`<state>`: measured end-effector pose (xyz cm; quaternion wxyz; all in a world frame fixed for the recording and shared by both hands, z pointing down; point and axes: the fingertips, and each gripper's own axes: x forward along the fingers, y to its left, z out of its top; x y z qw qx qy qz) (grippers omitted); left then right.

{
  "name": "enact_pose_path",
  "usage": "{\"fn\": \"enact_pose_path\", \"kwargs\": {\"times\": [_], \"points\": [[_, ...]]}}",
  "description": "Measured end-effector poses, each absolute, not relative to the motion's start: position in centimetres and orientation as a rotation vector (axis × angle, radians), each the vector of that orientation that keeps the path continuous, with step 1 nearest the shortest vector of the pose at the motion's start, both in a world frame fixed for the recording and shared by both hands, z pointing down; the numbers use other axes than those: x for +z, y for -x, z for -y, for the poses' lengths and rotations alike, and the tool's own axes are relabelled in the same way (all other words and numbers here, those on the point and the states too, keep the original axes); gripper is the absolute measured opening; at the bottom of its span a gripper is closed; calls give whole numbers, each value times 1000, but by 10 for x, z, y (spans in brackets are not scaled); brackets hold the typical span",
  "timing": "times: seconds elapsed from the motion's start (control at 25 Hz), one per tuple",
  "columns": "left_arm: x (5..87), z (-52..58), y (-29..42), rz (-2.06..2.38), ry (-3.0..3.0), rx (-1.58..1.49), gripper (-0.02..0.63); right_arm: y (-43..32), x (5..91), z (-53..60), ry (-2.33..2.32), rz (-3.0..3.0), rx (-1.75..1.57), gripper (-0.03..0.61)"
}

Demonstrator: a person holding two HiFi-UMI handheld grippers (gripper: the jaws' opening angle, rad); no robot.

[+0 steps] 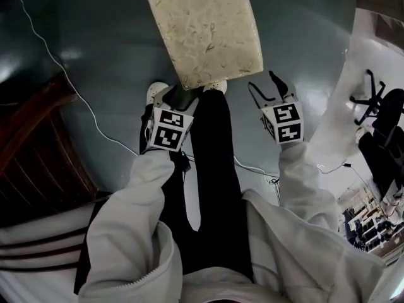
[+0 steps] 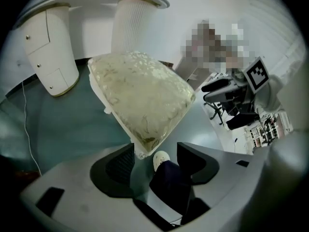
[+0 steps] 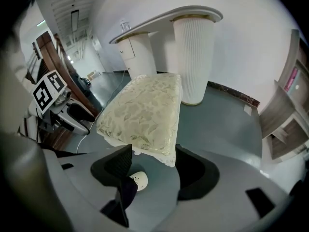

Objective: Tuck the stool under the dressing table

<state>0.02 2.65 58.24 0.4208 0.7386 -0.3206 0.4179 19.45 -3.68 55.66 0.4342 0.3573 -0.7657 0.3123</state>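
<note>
Here's the left tool (image 2: 153, 151), jaws wide apart and nothing clamped. The stool (image 2: 140, 95) shows its near corner just past the gap, with the pads off it. The right tool (image 3: 153, 161) tells the same story: jaws spread, empty, lined up on the other near corner. Both point steeply down, one at each end of the stool's near edge, and that looks deliberate. A hold on both corners should keep the push straight instead of letting it swing. The wide gap suits that thick padded edge, too.

A shoe (image 2: 161, 158) sits right below, toe close to the stool, so the person stands just behind it. The stool itself stands on the floor (image 1: 95, 55), out in the open, not yet tucked. The dressing table (image 3: 164, 18) waits beyond its far edge, and the space between its two pillars seems to face the stool. Grip comes first, I'd say, then the shove.
</note>
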Motion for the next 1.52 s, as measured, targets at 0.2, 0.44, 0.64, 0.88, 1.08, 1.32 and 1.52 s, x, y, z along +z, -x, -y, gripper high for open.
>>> {"fn": "enact_pose_path", "kwargs": {"times": [0.2,0.44,0.64,0.88,1.08,1.32,1.52], "points": [[611,-35,-2,790,-1817,1103,268,-196,583,39,-798,1888,720,360],[621,-19,-4,915,-1798,1119,261,-186,598,47,-707,1916,663,334],[621,-17,0,965,-1763,1117,244,-185,598,47,-699,1923,673,330],[621,-18,0,984,-1752,1129,242,-184,599,47,-717,1929,680,325],[621,-17,-1,993,-1751,1122,241,-184,599,49,-730,1929,678,322],[620,-17,-1,981,-1775,1118,241,-184,597,49,-743,1928,658,319],[618,-17,-1,993,-1777,1116,238,-184,595,49,-764,1911,633,316]]}}
